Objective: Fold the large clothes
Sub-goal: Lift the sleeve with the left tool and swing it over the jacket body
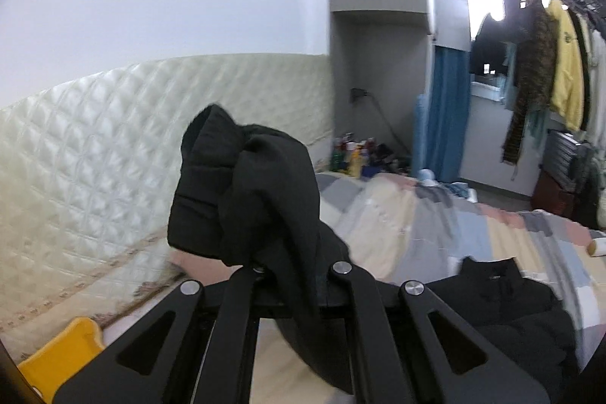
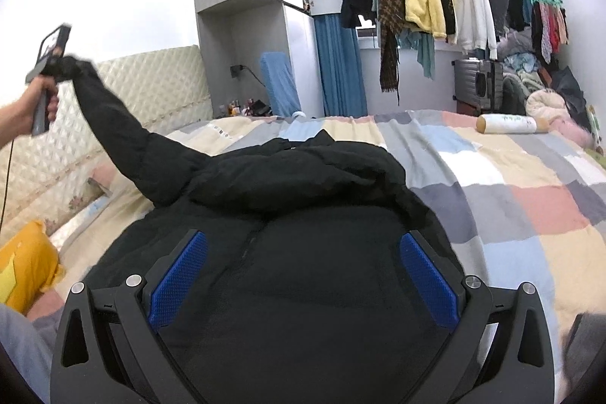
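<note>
The black jacket's cuff (image 1: 242,192) hides the left claw's (image 1: 291,252) fingertips.

right gripper (image 2: 303,286) black | fingers (image 2: 178,279) blue, textured | silver screws

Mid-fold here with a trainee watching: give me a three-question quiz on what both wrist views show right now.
1. True or false: the left gripper is shut on the black jacket's sleeve and holds it up off the bed.
2. Multiple choice: the right gripper is A) shut on the collar, B) open above the jacket's body, C) shut on the yellow pillow.
3. Fill in: the jacket lies on a ______ quilt.

Key
1. True: the cuff is bunched at the closed jaws.
2. B: the blue pads stand wide apart; whether they touch the fabric cannot be told.
3. Patchwork, in pastel squares.
</note>
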Available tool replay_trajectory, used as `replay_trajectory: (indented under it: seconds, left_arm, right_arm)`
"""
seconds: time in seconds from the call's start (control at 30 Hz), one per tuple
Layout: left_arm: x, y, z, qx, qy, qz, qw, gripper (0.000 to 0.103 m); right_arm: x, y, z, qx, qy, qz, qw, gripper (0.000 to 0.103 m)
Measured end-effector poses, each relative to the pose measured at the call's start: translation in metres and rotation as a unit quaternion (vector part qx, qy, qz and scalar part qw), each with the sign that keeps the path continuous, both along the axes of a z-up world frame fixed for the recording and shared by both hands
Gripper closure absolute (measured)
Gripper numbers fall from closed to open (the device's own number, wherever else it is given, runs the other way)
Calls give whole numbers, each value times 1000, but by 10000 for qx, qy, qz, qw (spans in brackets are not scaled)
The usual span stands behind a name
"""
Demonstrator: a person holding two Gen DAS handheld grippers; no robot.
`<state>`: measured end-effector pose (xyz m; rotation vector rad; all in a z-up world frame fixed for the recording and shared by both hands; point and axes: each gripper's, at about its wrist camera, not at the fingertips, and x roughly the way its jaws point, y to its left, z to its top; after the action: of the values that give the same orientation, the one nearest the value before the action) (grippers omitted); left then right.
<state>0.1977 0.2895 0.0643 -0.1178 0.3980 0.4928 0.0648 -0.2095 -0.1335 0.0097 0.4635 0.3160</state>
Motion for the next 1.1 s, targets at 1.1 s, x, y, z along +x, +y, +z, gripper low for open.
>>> replay_trajectory:
  seconds: [1.1]
  left_arm:
    - [104, -395, -148, -98, 778, -3132, 9464, 97]
  right_arm:
    - [31, -81, -8, 878, 28, -494, 9949, 0]
